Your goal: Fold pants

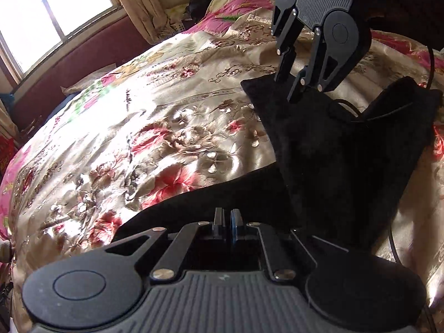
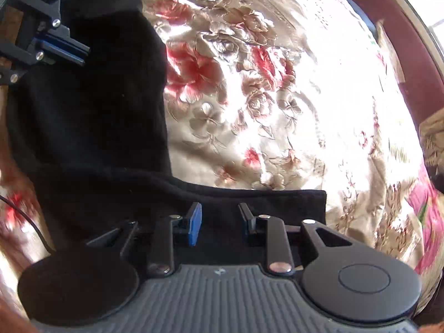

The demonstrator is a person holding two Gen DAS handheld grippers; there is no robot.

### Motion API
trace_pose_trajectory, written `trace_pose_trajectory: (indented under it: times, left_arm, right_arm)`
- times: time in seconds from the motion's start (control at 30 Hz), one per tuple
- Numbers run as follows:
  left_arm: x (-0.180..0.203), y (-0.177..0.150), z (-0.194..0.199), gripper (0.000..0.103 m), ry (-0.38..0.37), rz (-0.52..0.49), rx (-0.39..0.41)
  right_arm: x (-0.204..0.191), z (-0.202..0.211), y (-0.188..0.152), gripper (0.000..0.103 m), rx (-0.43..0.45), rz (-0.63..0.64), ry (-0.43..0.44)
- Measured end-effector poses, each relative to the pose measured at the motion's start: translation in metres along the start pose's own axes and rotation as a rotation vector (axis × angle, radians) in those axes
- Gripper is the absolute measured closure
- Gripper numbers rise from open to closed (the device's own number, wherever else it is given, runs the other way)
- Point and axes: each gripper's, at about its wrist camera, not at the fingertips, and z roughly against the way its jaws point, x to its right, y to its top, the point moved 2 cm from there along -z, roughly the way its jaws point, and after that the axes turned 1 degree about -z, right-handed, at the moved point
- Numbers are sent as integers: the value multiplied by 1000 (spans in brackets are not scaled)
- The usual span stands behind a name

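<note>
Black pants point(image 1: 327, 144) lie on a floral bedspread point(image 1: 155, 127). My left gripper point(image 1: 228, 216) is shut, its jaws pinched on the near edge of the pants. My right gripper point(image 1: 288, 87) shows in the left wrist view at the far end of one pant leg, fingers slightly apart over the cloth. In the right wrist view my right gripper point(image 2: 220, 219) is open, its blue-padded fingers straddling the pants point(image 2: 91, 116) hem edge. The left gripper point(image 2: 75, 51) appears at the upper left, closed on the fabric.
The bedspread point(image 2: 277, 97) is shiny, with red and beige flowers and bright sunlight. A window point(image 1: 41, 14) and curtain point(image 1: 138, 2) stand at the far left, above a dark red headboard point(image 1: 83, 58). A black cable point(image 1: 394, 238) runs at the right.
</note>
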Motion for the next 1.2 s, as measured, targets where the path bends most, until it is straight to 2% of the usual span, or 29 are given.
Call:
trace_pose_trajectory:
  times: [0.07,0.17,0.27,0.37,0.47,0.53,0.77,0.9,0.97,1.03,1.13,1.2]
  left_arm:
    - [26,12,-18,77,-14,34,-45]
    - [44,27,-42,78,-18,119,-100]
    - [50,34,-59,78,-2,177,-133]
    - [45,33,-68,77,-35,228,-157]
    - [42,33,-74,76,-60,219,-171]
    - [38,33,-76,70,-94,241,-176]
    - [28,33,-89,57,-140,264,-185]
    - [30,34,-97,52,-151,284,-200]
    - [33,36,-97,54,-148,300,-197]
    - [39,37,-98,66,-151,295,-200]
    - [45,40,-97,76,-144,269,-194]
    - [45,39,-96,77,-140,268,-188]
  right_arm:
    - [16,-15,-14,76,-6,168,27]
    - [30,-36,-30,73,16,382,45]
    - [44,-62,-34,73,24,487,55]
    - [56,-79,-32,73,39,562,87]
    - [63,-94,-28,69,31,650,109]
    - [67,-100,-26,67,8,696,138]
    - [68,-127,-23,66,-85,801,256]
    - [71,-133,-20,66,-93,831,282]
    - [70,-132,-23,62,-86,865,276]
    - [67,-136,-24,61,-79,917,264]
    - [63,-140,-24,62,-105,893,264]
    - [63,-139,-27,68,-126,866,260]
